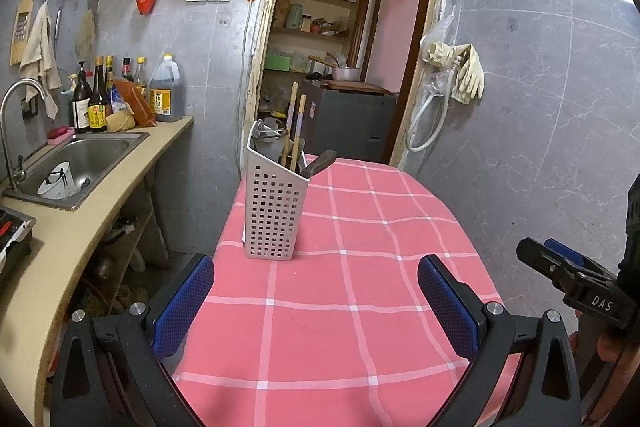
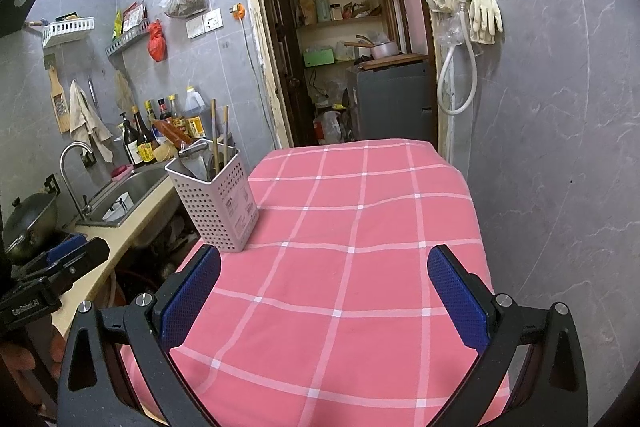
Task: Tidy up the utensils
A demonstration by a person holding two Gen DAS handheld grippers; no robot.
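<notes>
jaws spread wide and empty on both left gripper (image 1: 316, 301) and right gripper (image 2: 324, 297), hovering over bench (image 1: 360, 267) near light, tippy utensil holder (image 1: 274, 211) with chopsticks (image 1: 294, 131); best gripped by stiff rim.

Both handheld grippers hovered side by side, pointing forward with nothing between their fingers. The left gripper (image 1: 316, 297) had its jaws spread wide, blue pads (image 1: 182, 307) facing each other, and the right gripper (image 2: 324, 291) was parted just as broadly, its blue pads (image 2: 460, 299) bare. Part of a hand (image 1: 608, 351) showed behind the right gripper's black body at the frame's edge.
</notes>
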